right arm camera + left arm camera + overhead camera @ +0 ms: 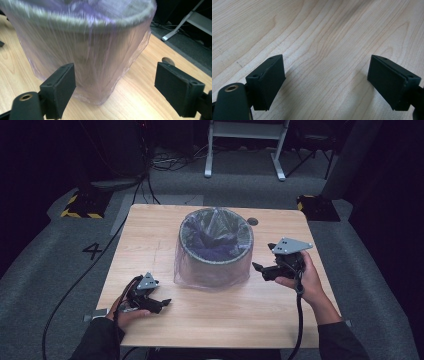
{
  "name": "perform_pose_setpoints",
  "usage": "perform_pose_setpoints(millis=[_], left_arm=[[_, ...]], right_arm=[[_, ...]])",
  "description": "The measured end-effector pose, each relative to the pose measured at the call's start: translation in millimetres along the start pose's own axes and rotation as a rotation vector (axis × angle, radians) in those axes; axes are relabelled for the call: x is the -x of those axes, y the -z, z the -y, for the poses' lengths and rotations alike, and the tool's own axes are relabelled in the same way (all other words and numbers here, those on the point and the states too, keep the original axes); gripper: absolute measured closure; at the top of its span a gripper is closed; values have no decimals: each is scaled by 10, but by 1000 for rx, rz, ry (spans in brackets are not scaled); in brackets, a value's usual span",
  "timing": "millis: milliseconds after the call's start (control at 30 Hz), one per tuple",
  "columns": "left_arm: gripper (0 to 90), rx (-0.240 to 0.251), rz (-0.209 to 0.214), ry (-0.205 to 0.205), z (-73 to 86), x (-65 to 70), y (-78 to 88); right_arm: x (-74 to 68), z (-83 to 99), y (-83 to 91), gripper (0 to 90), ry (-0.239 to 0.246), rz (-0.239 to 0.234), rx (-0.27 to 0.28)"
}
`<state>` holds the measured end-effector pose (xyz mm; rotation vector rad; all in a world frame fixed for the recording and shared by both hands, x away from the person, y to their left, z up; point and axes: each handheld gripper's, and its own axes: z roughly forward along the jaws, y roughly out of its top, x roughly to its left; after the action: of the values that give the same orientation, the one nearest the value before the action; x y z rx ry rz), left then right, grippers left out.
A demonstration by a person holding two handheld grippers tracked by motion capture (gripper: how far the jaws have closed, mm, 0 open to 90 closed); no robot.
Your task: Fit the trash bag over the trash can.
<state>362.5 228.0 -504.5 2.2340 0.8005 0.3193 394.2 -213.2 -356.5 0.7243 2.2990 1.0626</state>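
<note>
Bin (215,251) lined with a clear bag (100,65) standing mid-table toward the far edge, right gripper (261,268) held just off its right side with jaws wide apart and nothing between them, left gripper (162,303) likewise gaping over bare table (240,315) near the front-left edge, broad free wood along the front

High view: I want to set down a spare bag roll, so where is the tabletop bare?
The light wooden table lies bare left of the round grey bin under its clear purple bag, and along the near edge between the left tool and right tool. It is tight right of the bin, where the right tool points at it.
</note>
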Motion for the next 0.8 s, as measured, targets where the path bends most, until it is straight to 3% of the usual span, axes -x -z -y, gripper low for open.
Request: perform_pose_setpoints(millis=[367,800], left_arm=[[140,0,0,0,0,0,0],[140,0,0,0,0,0,0]], right_arm=[[-39,203,-165,170,5,-7,-80],[-86,406,-291,173,-4,-25,-135]])
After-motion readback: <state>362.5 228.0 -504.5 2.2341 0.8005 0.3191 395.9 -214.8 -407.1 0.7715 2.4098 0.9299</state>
